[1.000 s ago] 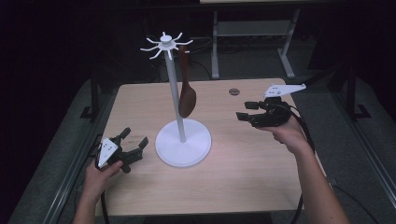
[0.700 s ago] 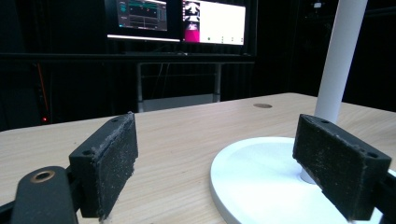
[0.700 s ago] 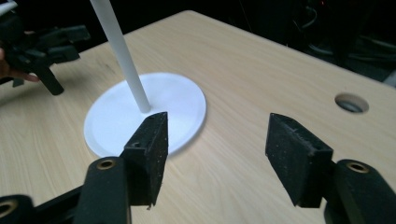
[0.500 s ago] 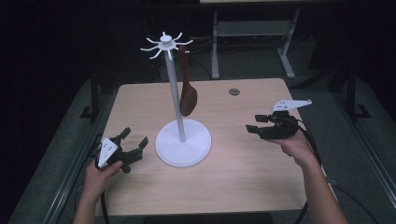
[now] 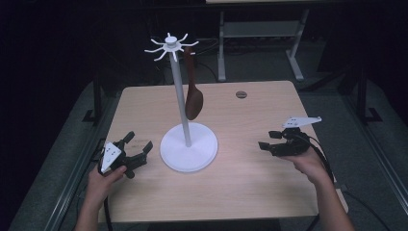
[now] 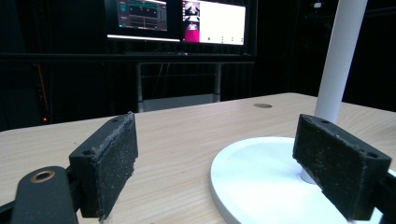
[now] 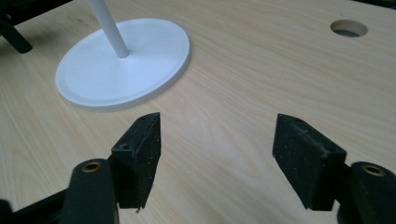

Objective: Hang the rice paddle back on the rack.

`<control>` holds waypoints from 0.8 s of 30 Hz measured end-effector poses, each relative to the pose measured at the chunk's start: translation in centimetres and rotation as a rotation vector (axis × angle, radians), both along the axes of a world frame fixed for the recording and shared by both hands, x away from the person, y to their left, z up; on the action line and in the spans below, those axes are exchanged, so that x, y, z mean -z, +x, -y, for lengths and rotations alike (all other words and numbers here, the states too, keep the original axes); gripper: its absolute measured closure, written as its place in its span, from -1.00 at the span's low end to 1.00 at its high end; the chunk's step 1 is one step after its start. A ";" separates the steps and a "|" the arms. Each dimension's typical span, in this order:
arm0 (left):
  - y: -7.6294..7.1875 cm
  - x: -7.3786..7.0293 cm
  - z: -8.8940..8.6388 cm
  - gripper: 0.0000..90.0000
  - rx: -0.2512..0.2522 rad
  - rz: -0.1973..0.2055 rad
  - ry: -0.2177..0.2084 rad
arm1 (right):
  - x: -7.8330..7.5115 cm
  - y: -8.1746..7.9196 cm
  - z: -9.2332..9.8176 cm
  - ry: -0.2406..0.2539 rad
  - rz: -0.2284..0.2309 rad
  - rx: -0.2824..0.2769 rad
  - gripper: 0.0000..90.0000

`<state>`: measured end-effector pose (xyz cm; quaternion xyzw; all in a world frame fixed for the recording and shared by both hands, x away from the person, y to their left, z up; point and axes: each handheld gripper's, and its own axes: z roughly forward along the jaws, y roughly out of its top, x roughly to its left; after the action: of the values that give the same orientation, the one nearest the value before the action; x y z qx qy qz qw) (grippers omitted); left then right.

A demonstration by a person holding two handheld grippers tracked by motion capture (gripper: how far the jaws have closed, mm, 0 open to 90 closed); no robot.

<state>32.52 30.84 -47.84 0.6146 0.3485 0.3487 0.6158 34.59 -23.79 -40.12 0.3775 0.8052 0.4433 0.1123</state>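
One white stand (image 5: 187, 144) between both tongs

White stand (image 5: 184, 120) sits mid-tabletop (image 5: 240, 187), round base flat, pole upright, hook spokes on top. Brown spoon (image 5: 193, 98) hangs from one hook, bowl down, just right of the pole, clear of the base. Left hand-held gripper (image 5: 137, 147) rests low at the left edge, jaws apart, near the base, not touching. Right hand-held gripper (image 5: 267, 140) is low over the tabletop, well right of the base; jaws have just been opening, nothing between them. Cable hole (image 5: 241, 94) at the far side.
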 end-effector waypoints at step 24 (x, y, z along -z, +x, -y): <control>0.0 0.0 0.1 -0.70 0.004 0.001 0.000 | 5.3 -2.8 2.8 -0.059 -0.062 0.098 -0.44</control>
<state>32.55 30.76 -47.84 0.6149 0.3470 0.3479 0.6168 31.79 -26.57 -45.43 0.4267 0.8015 0.4015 0.1197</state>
